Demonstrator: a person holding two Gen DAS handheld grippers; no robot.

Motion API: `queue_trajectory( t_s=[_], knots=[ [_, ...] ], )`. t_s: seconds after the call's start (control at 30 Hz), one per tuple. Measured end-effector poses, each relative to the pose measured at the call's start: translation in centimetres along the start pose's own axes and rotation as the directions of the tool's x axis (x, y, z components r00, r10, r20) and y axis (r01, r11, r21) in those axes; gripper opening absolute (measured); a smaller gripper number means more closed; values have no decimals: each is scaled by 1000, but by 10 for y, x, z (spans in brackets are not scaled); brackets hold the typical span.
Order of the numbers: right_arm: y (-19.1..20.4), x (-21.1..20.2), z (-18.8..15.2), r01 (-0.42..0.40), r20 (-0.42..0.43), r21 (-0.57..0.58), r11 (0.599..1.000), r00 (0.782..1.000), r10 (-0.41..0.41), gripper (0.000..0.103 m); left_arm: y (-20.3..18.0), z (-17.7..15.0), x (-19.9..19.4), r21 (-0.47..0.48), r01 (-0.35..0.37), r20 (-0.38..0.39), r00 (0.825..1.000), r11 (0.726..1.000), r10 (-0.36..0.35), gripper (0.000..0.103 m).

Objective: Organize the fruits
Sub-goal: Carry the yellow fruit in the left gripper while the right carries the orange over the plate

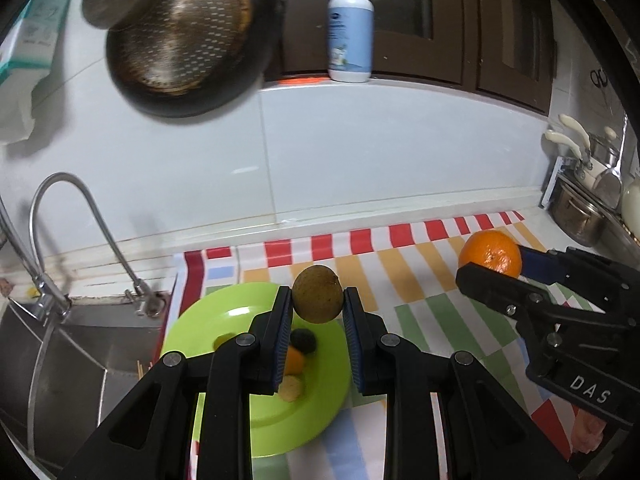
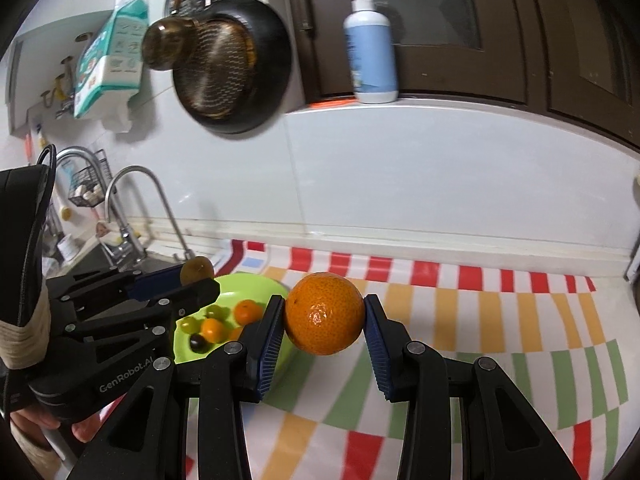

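Fruits are split between the two grippers and a plate. A round brown-green kiwi-like fruit (image 1: 317,294) sits clamped between the blue-padded fingers of the left gripper (image 1: 317,312), held in the air above the far rim of a bright green round plate (image 1: 192,320). In the left wrist view the plate lies at about 7 o'clock from that fruit, on a checked tablecloth of red, orange, green and blue blocks (image 1: 432,320) covering the tabletop.

A round glossy orange (image 2: 324,313) is gripped firmly between the two pads of the right gripper (image 2: 325,332), raised over the cloth. From the left wrist view this orange shows at 3 o'clock, well apart from the brown fruit, with the right gripper's black frame reaching in from the right edge.

On the plate, seen best from the right wrist camera at about 9 o'clock from the orange, lie several small fruits (image 2: 212,326): small orange ones, pale green ones and a dark, nearly black one; they look like cherry tomatoes or grapes, though blur makes that uncertain.

Beyond the cloth stands a white tiled wall. A black frying pan with a perforated metal insert (image 1: 180,36) hangs at 11 o'clock, a white and blue pump bottle (image 1: 350,28) stands on the ledge at 12 o'clock, and a curved steel tap (image 1: 80,236) rises over a steel sink (image 1: 60,360) at 9 o'clock.
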State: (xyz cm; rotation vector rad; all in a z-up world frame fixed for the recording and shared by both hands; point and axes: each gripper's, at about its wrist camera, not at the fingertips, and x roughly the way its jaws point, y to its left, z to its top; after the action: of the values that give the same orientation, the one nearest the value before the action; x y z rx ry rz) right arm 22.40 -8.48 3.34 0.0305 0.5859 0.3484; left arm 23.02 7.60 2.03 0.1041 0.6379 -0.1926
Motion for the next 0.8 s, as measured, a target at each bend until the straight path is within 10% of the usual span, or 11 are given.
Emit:
queue_trajectory(
  t_s=[0.8],
  knots=[
    [62,108,1,-35,-118,1,999,992,35,41,90,-10,61,70,24,-60,998,997,-19,26]
  ],
)
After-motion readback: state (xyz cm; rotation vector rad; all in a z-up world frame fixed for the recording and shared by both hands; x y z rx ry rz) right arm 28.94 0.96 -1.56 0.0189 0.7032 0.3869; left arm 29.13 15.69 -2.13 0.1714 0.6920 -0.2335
